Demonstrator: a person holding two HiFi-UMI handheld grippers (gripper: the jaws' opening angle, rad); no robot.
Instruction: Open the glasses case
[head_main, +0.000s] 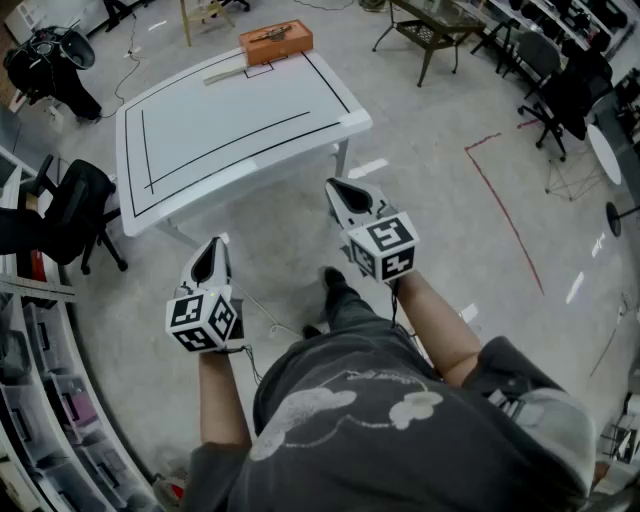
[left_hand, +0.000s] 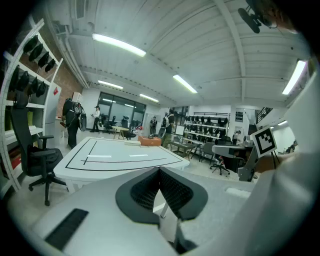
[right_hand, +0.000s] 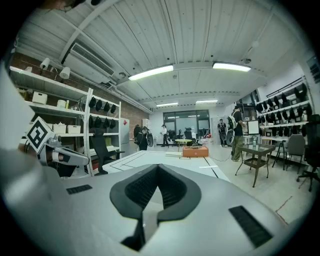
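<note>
Shelving (head_main: 40, 400) with storage bins runs along the outer side of the left gripper (head_main: 212, 252), and a black office chair (head_main: 75, 205) stands ahead of that gripper and further out to the left. The left gripper is held in the air short of the table (head_main: 230, 130), pointing slightly downward. In its own view its jaws (left_hand: 159, 171) are pressed together at the tips with nothing between them. The white table, marked with black lines, lies ahead of both grippers and touches neither. The orange case (head_main: 275, 42) sits at the table's far edge, well apart from both grippers, with a pale flat strip (head_main: 225, 73) just to its left. From the left gripper the case (left_hand: 150, 141) shows far ahead and a little to the right; from the right gripper (head_main: 340, 190) it shows ahead (right_hand: 195, 151), also a little to the right. The right gripper hangs just off the table's near right corner, and its jaws (right_hand: 158, 169) are likewise fully closed and empty. Further right of it, a dark-framed side table (head_main: 430, 35) stands well apart on the floor, and a red line (head_main: 505, 205) is marked there.
</note>
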